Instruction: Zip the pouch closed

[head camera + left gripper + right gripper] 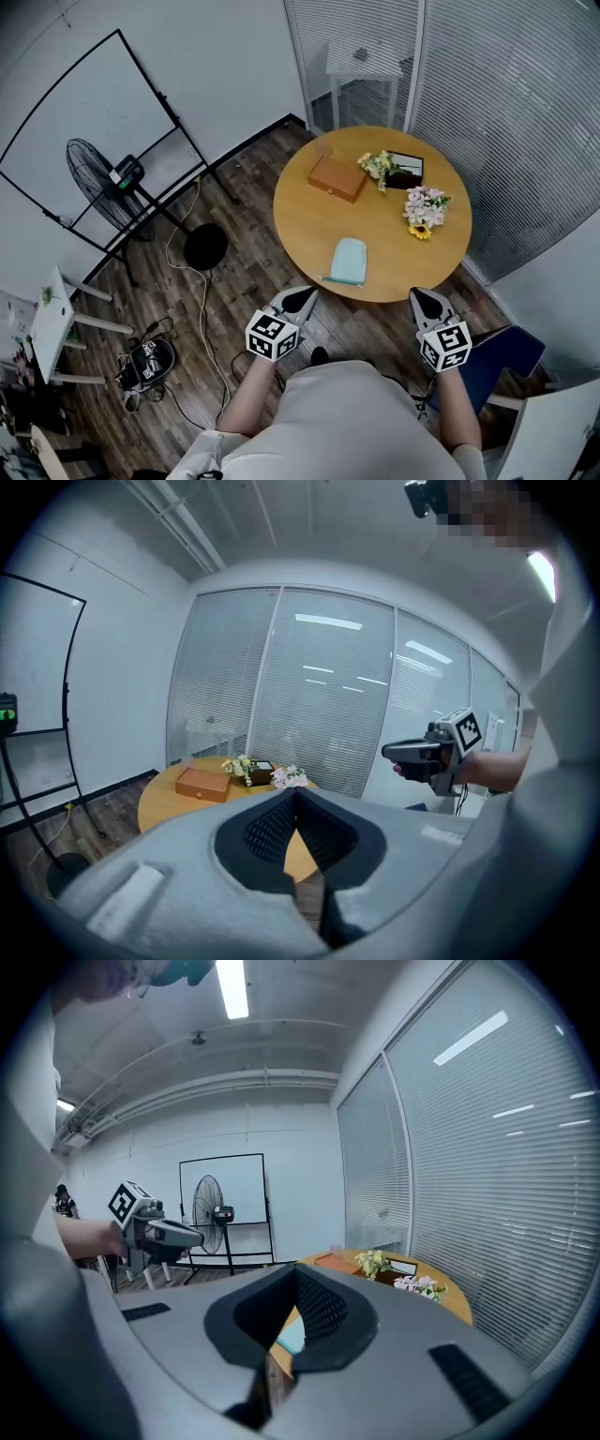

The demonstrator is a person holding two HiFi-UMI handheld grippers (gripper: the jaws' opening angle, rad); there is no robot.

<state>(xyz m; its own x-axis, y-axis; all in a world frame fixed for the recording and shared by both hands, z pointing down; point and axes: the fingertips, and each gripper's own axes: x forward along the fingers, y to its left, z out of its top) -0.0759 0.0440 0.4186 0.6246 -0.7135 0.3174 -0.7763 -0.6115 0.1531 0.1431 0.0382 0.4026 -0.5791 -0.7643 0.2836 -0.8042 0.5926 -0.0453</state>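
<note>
The light teal pouch (349, 261) lies flat near the front edge of the round wooden table (309, 225). In the right gripper view a slice of the pouch (292, 1340) shows below the jaws. Both grippers hang in the air short of the table, apart from the pouch. My left gripper (304, 295) is to the pouch's lower left, my right gripper (427, 297) to its lower right. Each has its jaws shut with nothing between them, as the left gripper (298, 795) and right gripper (298, 1277) show in their own views.
On the table's far half sit a brown box (337, 177), a dark frame (406, 170) and two small flower bunches (425, 208). A standing fan (98, 183) and a whiteboard stand (159, 103) are at the left, cables on the floor, a blue chair (506, 361) at the right.
</note>
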